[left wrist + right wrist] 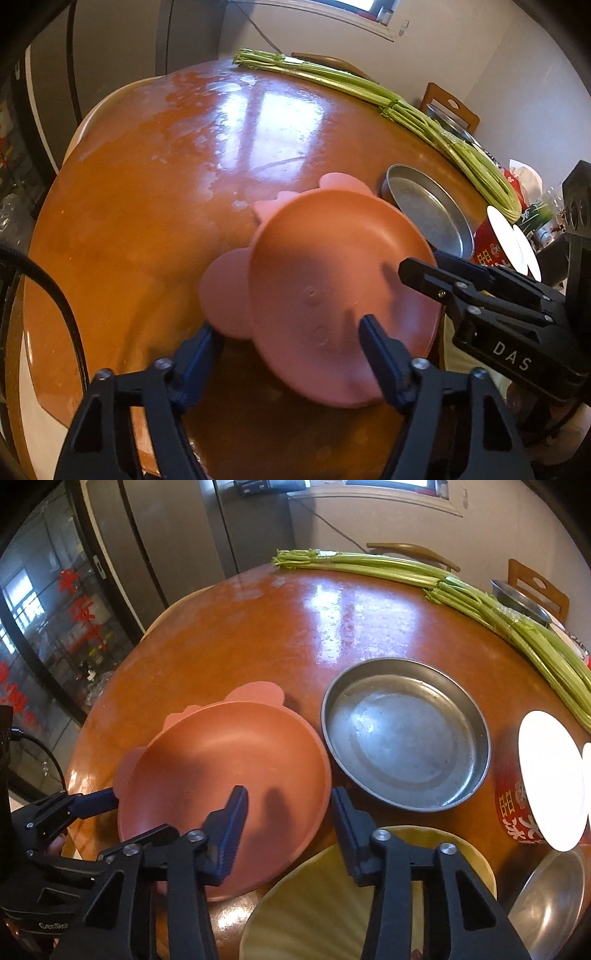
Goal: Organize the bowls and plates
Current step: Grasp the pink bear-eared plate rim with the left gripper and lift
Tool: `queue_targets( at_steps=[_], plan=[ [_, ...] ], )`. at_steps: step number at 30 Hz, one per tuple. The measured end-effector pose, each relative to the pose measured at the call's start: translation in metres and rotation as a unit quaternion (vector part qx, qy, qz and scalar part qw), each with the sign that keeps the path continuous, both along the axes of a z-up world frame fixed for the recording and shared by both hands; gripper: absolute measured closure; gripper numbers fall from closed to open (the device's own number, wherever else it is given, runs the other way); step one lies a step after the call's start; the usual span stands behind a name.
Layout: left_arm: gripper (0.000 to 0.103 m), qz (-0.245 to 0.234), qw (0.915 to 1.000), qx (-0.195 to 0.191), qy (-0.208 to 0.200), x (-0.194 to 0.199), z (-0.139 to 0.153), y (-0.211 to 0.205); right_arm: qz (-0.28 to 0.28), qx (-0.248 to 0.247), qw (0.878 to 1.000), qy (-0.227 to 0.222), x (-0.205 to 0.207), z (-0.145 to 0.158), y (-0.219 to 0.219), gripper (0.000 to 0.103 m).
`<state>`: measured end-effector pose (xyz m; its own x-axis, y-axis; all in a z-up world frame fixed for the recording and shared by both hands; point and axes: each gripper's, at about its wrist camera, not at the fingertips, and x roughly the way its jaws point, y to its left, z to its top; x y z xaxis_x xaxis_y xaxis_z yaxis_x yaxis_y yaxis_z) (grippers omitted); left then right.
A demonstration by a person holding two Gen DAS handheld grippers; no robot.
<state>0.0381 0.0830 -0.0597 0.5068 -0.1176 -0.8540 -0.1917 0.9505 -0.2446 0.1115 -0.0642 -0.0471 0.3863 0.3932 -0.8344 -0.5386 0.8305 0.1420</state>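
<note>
A pink bear-eared plate [332, 280] [229, 775] lies on the round brown table [155, 192] near its front edge. My left gripper [291, 332] is open, its fingers either side of the plate's near left rim. My right gripper [288, 805] is open, straddling the plate's right rim; it also shows in the left wrist view [428, 269]. A steel pan [428, 206] [406, 731] sits just right of the pink plate. A pale yellow plate [332, 897] lies under my right gripper. A white dish [550, 775] rests on a red printed bowl [517, 812]. A steel bowl [546, 904] sits at the lower right.
A long bundle of green celery [443, 579] [369, 88] lies along the table's far and right edge. Wooden chairs [535, 583] and another steel bowl [517, 598] stand behind it. A dark fridge [166, 535] stands at the back left.
</note>
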Motion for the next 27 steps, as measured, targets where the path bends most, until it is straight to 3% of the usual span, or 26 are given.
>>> queue_targets(
  at_steps=[5,27],
  plan=[
    [0.037,-0.006,1.0,0.006,-0.005,0.002,0.002,0.001,0.011,0.004,1.0,0.003,-0.003,0.001,0.006,0.063],
    [0.039,0.006,0.9979,0.059,-0.027,0.029,0.011,0.042,0.036,0.001,0.999,-0.037,0.0,0.017,0.054,0.067]
  ],
)
